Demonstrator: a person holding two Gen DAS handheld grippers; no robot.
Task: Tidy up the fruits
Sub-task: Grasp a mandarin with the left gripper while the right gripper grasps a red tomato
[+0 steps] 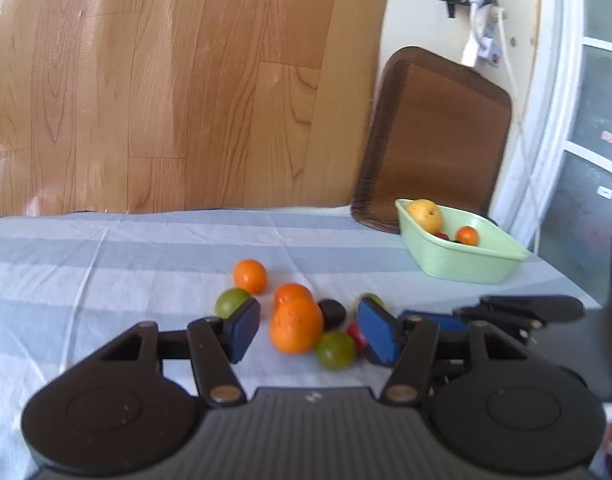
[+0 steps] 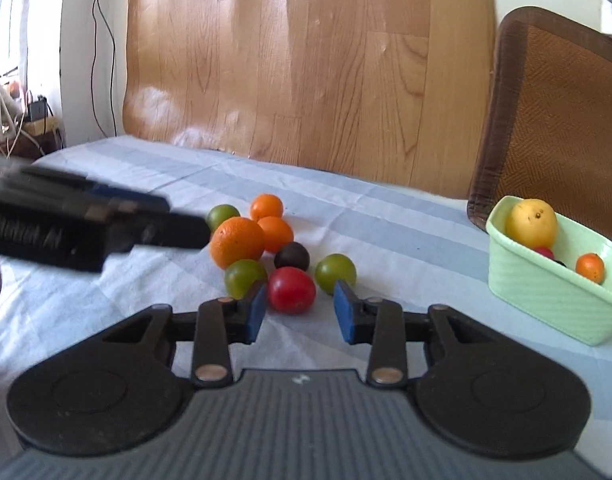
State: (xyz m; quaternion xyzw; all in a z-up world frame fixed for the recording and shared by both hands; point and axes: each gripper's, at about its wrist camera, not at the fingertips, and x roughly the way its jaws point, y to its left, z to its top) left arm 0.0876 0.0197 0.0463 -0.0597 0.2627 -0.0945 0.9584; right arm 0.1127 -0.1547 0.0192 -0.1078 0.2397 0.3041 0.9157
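Fruits [image 2: 266, 248] clustered mid-cloth, green basket [image 2: 553, 300] well apart

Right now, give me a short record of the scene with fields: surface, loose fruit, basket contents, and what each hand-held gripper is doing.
surface: striped tablecloth
loose fruit: large orange, two small oranges, three green fruits, red fruit, dark fruit
basket: green basket holding a yellow fruit, a small orange, something red
left hand-held gripper: open around the large orange, not touching it
right hand-held gripper: open, the red fruit just ahead of it
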